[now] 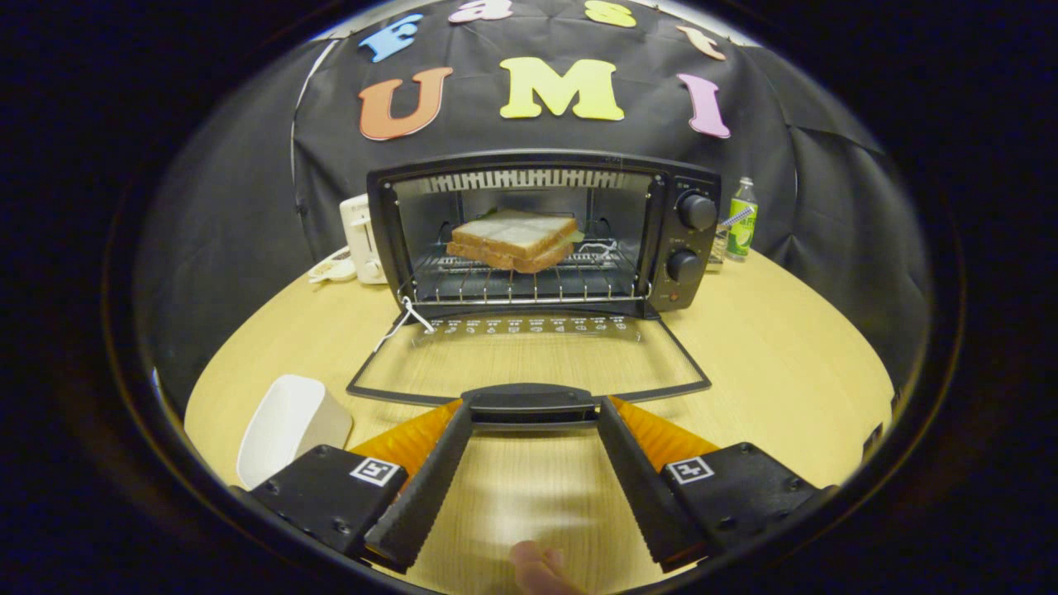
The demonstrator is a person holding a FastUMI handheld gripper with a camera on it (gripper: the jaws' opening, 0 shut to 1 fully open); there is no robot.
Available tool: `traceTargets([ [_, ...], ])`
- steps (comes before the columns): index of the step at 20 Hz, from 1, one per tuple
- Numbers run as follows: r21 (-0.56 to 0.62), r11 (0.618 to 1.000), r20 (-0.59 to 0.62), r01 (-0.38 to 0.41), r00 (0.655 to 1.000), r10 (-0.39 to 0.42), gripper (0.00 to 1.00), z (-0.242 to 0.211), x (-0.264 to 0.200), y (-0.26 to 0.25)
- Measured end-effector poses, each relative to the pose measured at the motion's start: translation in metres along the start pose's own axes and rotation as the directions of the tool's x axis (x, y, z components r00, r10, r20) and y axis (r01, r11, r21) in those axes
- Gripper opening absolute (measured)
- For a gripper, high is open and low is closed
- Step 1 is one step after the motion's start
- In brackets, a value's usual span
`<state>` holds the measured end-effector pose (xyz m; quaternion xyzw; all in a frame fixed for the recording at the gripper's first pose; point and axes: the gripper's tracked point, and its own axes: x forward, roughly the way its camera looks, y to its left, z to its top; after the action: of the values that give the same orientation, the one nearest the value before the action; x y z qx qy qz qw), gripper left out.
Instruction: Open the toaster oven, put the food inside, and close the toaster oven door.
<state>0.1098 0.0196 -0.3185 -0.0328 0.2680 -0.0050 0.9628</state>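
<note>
The hand-held gripper (pixel 533 409) sits low over the counter (pixel 793 364), its fingers spread wide, one tip on each side of the door handle (pixel 529 405), right at the handle's ends; whether they touch it is hard to tell. Nothing is pinched between them. A fingertip (pixel 537 566) of the person peeks in just behind the fingers. The handle belongs to the door (pixel 529 355), which lies folded down flat toward the gripper, glass pane facing up, wood grain showing through. Beyond it the oven (pixel 541 235) stands wide open, and there's the sandwich (pixel 512 240), sitting on the wire rack (pixel 521 285) inside, toward the back. Two knobs (pixel 696 211) stack on the oven's right panel. A white string (pixel 405 322) dangles off the rack's left front corner. Left of the gripper lies a white dish (pixel 289 426); a white appliance (pixel 362 240) stands left of the oven, and a green bottle (pixel 742 219) to its right.
</note>
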Motion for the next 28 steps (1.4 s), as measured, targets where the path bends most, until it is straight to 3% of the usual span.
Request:
traceTargets([
  [5, -0.012, 1.0, -0.073, 0.02, 0.997, -0.021, 1.0, -0.013, 0.004, -0.002],
  [28, -0.017, 1.0, 0.096, 0.02, 0.995, -0.018, 1.0, 0.018, -0.013, 0.001],
])
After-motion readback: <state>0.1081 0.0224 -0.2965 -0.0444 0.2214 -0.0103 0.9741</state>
